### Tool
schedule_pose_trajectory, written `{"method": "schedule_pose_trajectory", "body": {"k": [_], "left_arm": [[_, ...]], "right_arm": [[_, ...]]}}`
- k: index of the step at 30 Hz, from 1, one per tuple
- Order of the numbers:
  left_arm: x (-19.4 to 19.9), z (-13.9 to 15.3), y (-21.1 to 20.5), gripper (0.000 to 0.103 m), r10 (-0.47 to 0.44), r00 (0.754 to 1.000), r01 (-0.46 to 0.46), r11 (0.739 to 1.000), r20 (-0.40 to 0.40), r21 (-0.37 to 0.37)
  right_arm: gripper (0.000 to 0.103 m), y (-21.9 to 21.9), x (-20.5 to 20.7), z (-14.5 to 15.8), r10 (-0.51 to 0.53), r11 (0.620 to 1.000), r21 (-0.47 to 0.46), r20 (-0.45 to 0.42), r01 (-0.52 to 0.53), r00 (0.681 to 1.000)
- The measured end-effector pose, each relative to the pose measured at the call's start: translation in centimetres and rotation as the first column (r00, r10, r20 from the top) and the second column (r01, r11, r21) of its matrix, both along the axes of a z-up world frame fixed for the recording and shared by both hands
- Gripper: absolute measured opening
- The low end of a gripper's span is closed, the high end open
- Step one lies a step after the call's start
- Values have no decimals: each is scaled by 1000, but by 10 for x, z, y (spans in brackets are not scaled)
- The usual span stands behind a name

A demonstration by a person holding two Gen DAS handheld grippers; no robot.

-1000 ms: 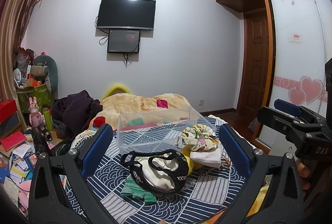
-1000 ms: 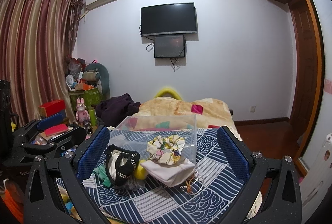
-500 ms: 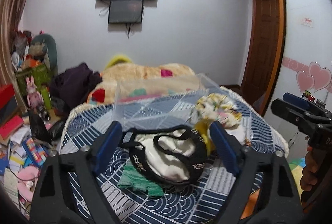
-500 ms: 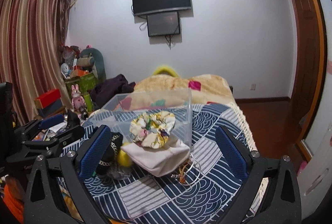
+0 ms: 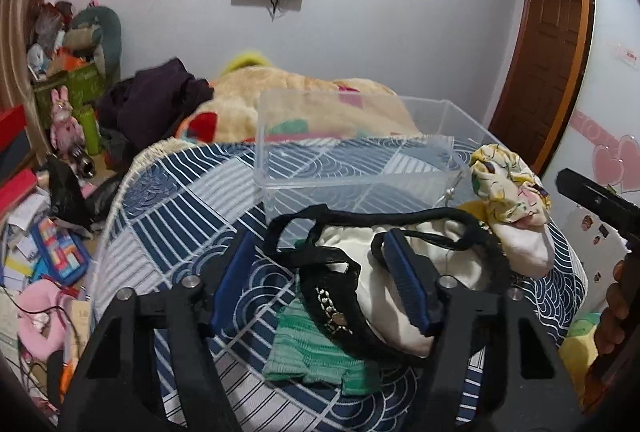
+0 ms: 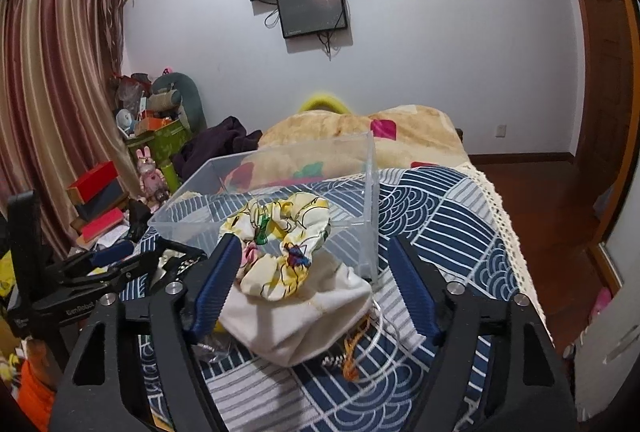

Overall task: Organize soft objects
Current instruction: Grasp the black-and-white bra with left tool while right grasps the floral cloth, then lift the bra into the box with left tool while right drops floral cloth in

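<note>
1. Closing both jaws, you are gripping nothing yet: the left gripper (image 5: 320, 284) is straddling the black-trimmed cream garment (image 5: 404, 272), the right gripper (image 6: 316, 284) the floral scrunchie (image 6: 276, 244) atop the white pouch (image 6: 296, 316).
2. Handling limp, light cloth; pinch bunched folds.
3. Counting one clear bin (image 6: 280, 192), seemingly empty, one green cloth (image 5: 316, 356).

A clear box (image 5: 352, 152) stands open and empty on the patterned bedspread. In front of it lies a cream pouch with black straps (image 5: 384, 272), partly over a folded green cloth (image 5: 316, 356). To the right a floral scrunchie (image 6: 280, 228) rests on a white pouch (image 6: 296, 316), both against the box's near corner, with an orange-and-white cord (image 6: 360, 344) beside them.
</note>
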State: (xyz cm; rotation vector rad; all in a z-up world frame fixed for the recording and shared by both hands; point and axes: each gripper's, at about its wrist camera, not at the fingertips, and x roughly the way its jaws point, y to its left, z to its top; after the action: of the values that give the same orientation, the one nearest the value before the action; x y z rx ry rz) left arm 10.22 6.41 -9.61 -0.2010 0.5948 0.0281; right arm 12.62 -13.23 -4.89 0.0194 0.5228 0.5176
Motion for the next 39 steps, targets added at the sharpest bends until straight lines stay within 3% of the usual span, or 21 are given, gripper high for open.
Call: {"method": "schedule_pose_trajectory", "body": {"k": [6, 8, 10, 14, 19, 29, 39], "left_arm": [[14, -17, -1, 49, -44, 998, 42, 998, -49, -40], [14, -21, -2, 42, -57, 997, 55, 997, -50, -45], [13, -22, -2, 35, -60, 997, 57, 997, -42, -50], [5, -18, -4, 20, -56, 998, 56, 998, -12, -29], [-7, -5, -4, 12, -65, 998, 66, 997, 27, -37], [-31, 57, -10, 11, -52, 984, 48, 998, 168, 32], [-9, 103, -3, 11, -20, 962, 9, 999, 271, 40]], "right_arm": [[56, 9, 13, -15, 44, 999, -9, -69, -44, 997], [37, 12, 16, -19, 56, 998, -12, -93, -58, 994], [25, 11, 16, -23, 64, 998, -2, -109, -65, 992], [14, 5, 11, -15, 40, 999, 8, -66, -39, 997], [12, -4, 4, 1, 17, 1000, 18, 1, -17, 1000], [10, -1, -4, 29, 1, 1000, 3, 99, -1, 995], [10, 7, 10, 49, 28, 1000, 0, 140, -29, 990]]}}
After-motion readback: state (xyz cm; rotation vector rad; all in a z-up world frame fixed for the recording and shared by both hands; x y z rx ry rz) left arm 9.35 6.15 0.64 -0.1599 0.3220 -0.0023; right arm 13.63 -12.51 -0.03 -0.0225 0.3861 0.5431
